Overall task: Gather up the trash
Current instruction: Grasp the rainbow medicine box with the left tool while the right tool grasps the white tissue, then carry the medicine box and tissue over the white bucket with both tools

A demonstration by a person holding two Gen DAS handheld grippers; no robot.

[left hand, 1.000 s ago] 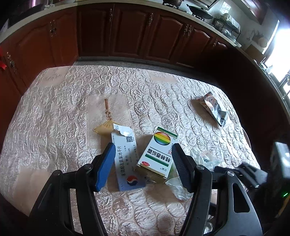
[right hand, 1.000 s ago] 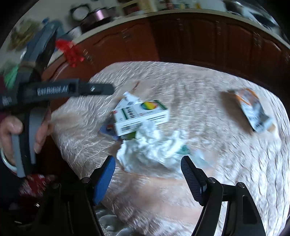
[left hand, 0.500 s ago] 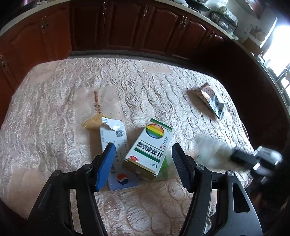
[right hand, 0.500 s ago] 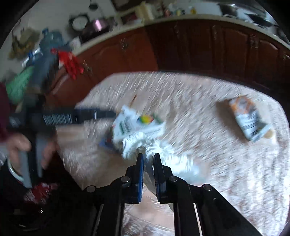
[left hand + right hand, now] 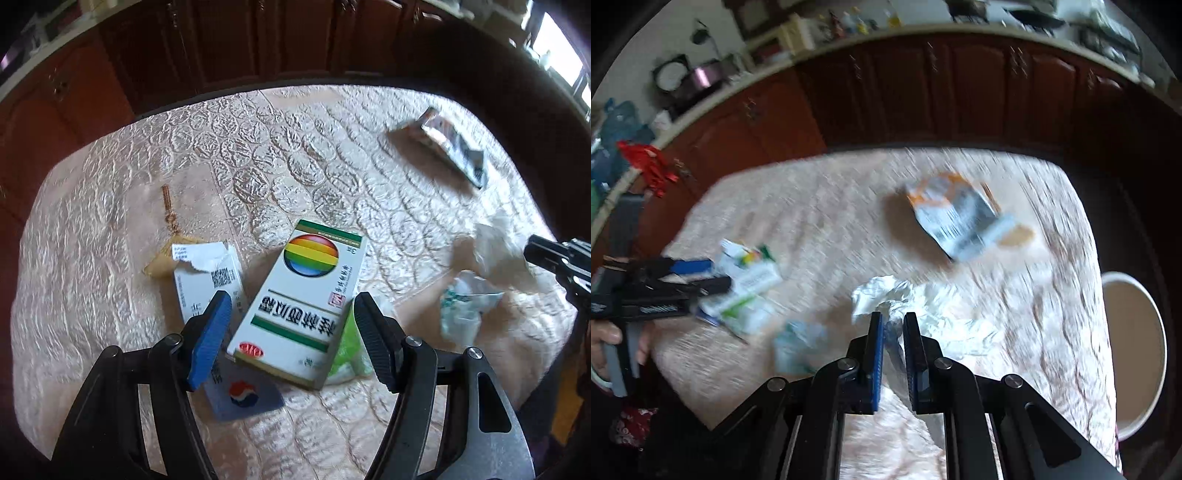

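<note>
The crumpled white tissue wad [image 5: 905,295] hangs pinched in my right gripper [image 5: 893,321] above the quilted beige tablecloth [image 5: 820,206]; it looks weightless and soft, so I judge a clamp on any thick fold holds it. The white cardboard medicine box with the rainbow circle [image 5: 299,299] lies flat between the opening jaws of my left gripper [image 5: 291,314], untouched. It looks light and stiff, best squeezed across its narrow width.

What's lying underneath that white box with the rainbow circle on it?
The rainbow box lies across a torn white and blue carton on one side and something light green on the other. How far either reaches beneath it is covered.
</note>
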